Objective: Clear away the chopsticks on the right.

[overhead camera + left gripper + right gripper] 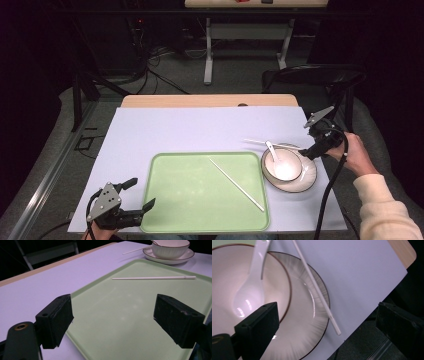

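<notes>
Beside the bowl: second chopstick (317, 290) lies across the plate rim (322, 315), untouched.
Tray (165, 210): first chopstick (236, 184) already inside.
Right gripper (315, 150): I hold it wide, empty, over the plate.
Left gripper (135, 197): gaping, nothing held.
Left: grab, move chopstick.

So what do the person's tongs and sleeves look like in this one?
Both tongs are black with blocky, flat-faced jaws. The left tongs carry a grey three-cornered plate with small dots; the right tongs have a similar grey plate and a thick black cable trailing down. The right arm wears a cream sleeve.
</notes>
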A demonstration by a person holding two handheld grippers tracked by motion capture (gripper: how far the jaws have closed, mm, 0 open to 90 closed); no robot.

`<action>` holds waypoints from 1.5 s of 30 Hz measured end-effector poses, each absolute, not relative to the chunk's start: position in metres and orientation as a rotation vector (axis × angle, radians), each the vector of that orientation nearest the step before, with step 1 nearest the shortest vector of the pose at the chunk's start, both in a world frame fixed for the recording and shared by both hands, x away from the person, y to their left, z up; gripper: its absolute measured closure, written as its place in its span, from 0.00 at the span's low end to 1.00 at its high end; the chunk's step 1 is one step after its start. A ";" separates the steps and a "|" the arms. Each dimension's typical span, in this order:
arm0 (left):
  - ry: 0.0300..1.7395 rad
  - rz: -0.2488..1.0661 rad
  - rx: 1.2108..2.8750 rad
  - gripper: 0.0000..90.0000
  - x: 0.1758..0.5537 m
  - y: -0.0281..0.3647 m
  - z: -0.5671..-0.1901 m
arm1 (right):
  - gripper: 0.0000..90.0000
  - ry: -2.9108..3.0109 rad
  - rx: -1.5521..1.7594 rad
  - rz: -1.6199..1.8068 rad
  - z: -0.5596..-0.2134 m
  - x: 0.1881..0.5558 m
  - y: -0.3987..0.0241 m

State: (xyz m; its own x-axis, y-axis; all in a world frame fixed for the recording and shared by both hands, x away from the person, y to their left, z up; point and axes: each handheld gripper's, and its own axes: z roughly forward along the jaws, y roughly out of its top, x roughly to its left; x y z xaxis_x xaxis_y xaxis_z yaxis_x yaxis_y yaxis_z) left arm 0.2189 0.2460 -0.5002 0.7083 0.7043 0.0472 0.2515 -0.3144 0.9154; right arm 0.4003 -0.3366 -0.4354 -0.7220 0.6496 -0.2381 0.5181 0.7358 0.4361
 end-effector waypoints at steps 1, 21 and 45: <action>0.741 0.548 1.883 0.18 0.219 0.246 -0.500 | 0.06 2.566 0.896 0.500 -0.438 0.404 -0.338; 0.744 0.544 1.893 0.18 0.220 0.245 -0.501 | 0.53 2.751 0.804 0.287 -0.479 0.445 -0.324; 0.749 0.551 1.889 0.18 0.220 0.246 -0.500 | 0.92 2.840 0.806 0.202 -0.500 0.446 -0.315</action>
State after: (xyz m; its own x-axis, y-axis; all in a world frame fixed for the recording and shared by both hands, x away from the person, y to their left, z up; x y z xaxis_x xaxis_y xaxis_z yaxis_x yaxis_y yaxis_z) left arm 0.2197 0.2460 -0.5004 0.7056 0.7070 0.0480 0.2569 -0.3184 0.9125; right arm 0.4464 -0.3155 -0.4996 -0.8364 0.5308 -0.1369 0.5060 0.8437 0.1794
